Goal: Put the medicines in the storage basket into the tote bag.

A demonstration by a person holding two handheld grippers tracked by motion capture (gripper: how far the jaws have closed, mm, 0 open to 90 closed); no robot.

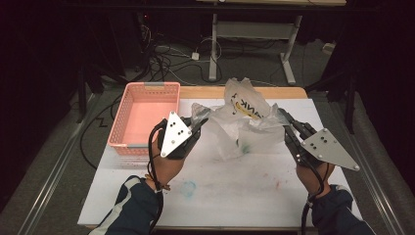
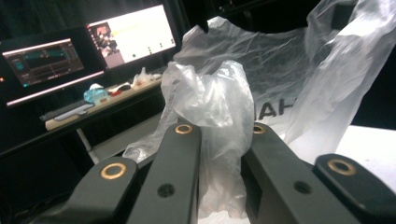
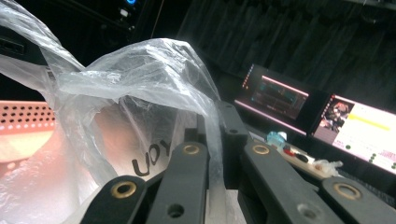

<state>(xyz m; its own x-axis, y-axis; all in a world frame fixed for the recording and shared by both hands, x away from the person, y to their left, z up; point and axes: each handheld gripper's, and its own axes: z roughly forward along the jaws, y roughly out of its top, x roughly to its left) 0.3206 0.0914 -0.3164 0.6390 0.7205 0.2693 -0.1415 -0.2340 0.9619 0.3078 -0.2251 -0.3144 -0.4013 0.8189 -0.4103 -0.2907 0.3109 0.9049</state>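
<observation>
Both grippers have the bag [image 1: 243,120] pinched, left gripper [image 1: 195,123] on one edge, right gripper [image 1: 285,119] on the other, held up over the table [image 1: 235,196] beside the basket [image 1: 147,117]. Looks like they're spreading it open; next needs a gentle, even pull apart

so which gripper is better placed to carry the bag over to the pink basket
Left, probably. The left gripper is clamped on the plastic bag right beside the pink basket. The right gripper grips the bag's far side, away from the basket.
</observation>
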